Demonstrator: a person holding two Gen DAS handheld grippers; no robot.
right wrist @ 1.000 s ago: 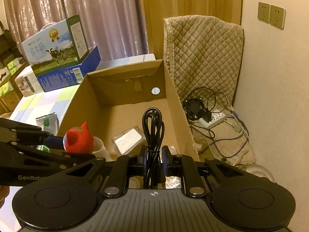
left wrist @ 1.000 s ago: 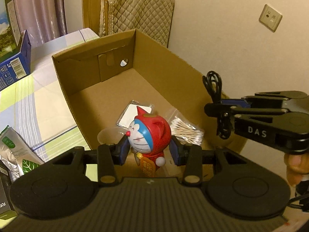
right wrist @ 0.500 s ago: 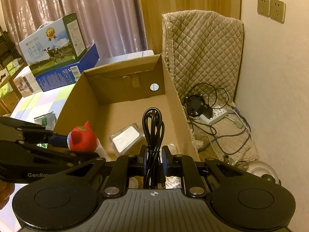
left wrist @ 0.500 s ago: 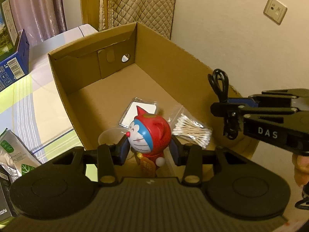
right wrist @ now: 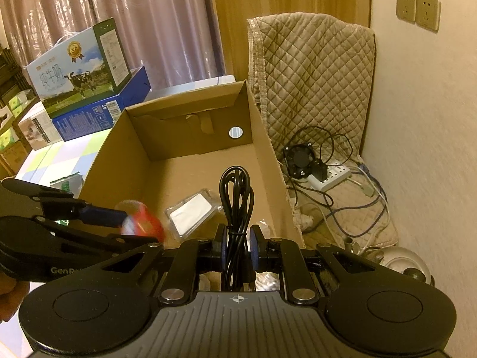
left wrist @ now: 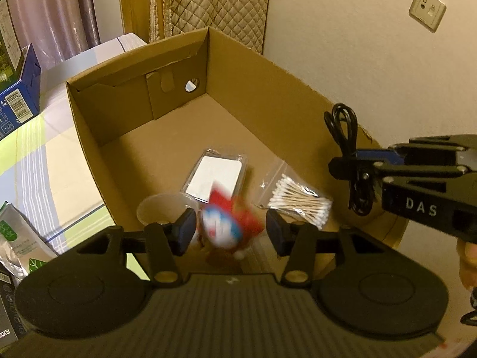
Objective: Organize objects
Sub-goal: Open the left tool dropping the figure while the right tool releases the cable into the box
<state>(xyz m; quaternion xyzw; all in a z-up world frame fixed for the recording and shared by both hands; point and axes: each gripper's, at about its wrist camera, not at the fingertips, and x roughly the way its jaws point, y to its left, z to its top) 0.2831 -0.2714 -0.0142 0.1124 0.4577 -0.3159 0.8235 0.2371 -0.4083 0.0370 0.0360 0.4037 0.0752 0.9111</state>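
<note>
Over the corrugated cardboard box (left wrist: 268, 68), the left gripper (left wrist: 231, 231) has its jaws opening, pads clear of the blurred, glossy red-and-blue toy figure (left wrist: 229, 223) between them. The right gripper (right wrist: 237, 246) is clamped on a coiled black cable (right wrist: 235, 197).

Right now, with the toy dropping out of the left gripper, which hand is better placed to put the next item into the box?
Right. The right gripper is shut on the black cable above the cardboard box. The left gripper is opening, the red toy blurred between its pads.

Quilted cover (right wrist: 313, 68), power strip (right wrist: 329, 176), wall sockets (right wrist: 417, 10), curtains (right wrist: 155, 26).
</note>
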